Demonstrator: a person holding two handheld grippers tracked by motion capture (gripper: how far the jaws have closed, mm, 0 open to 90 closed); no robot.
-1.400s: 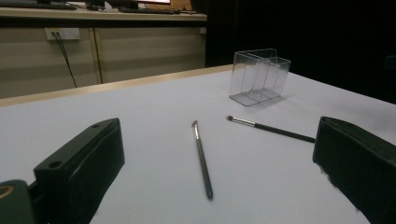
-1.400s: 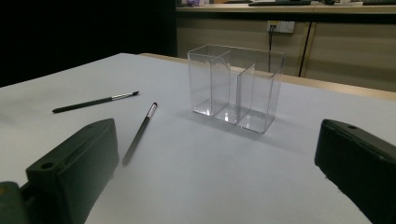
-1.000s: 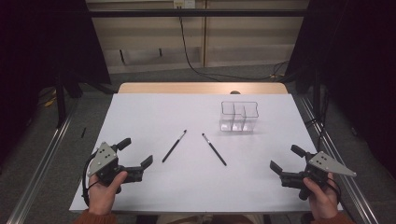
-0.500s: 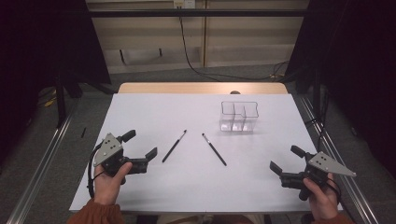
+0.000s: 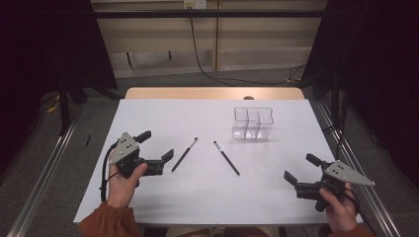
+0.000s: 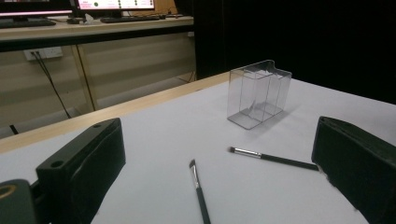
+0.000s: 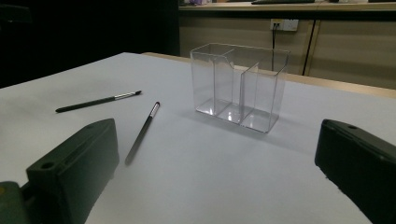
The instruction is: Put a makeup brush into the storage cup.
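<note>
Nothing done yet — both makeup brushes lie on the surface, left brush [image 5: 185,154] just ahead of the gaping left claw [image 5: 154,149]; right claw [image 5: 302,170] also spread, empty; acrylic organizer [image 5: 253,123] empty.

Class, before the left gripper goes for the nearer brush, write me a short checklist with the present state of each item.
1. Left gripper open: ok.
2. Left brush lies flat, nothing on it: ok.
3. Path from left gripper to left brush free: ok.
4. Right brush apart from left brush, not crossing: ok.
5. Organizer upright, compartments empty: ok.
6. Right gripper open, away from both brushes: ok.
</note>
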